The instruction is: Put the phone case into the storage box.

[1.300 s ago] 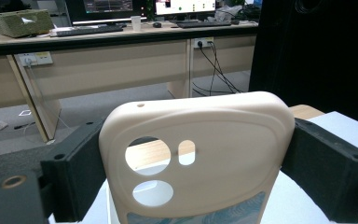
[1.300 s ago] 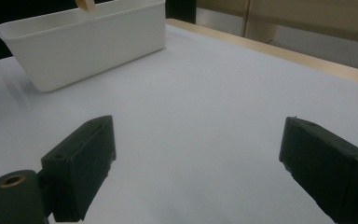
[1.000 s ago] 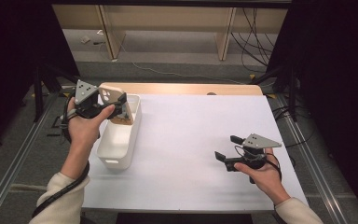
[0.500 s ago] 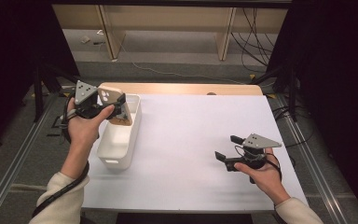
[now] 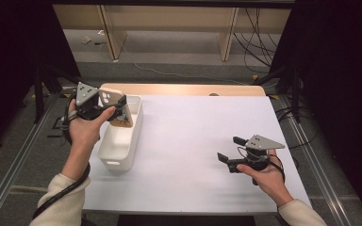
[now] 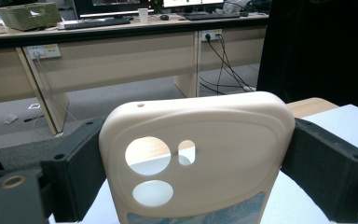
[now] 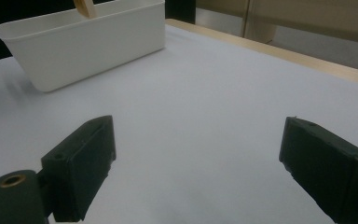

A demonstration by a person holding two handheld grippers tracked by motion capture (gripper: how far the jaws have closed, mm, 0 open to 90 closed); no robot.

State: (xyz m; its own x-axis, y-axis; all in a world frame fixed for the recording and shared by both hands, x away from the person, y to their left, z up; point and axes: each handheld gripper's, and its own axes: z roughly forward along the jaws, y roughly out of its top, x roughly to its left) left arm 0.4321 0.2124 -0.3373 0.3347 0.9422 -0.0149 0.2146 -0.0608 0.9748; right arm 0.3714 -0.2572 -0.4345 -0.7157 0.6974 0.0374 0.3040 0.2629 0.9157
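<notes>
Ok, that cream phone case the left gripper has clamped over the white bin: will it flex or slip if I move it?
The phone case looks thin and hollow, so probably light and a bit bendy. The left gripper squeezes its two long edges, and it keeps its shape, so the hold seems fair. Its smooth, rounded sides could slide; move gently above the bin.

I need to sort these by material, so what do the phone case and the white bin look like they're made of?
Phone case: probably soft silicone or rubbery plastic; cream, matte, with rounded edges and cleanly cut camera holes. It sits between the left gripper's jaws.
White bin: likely rigid moulded plastic; smooth, thin even walls, rolled rim, faint sheen.
</notes>
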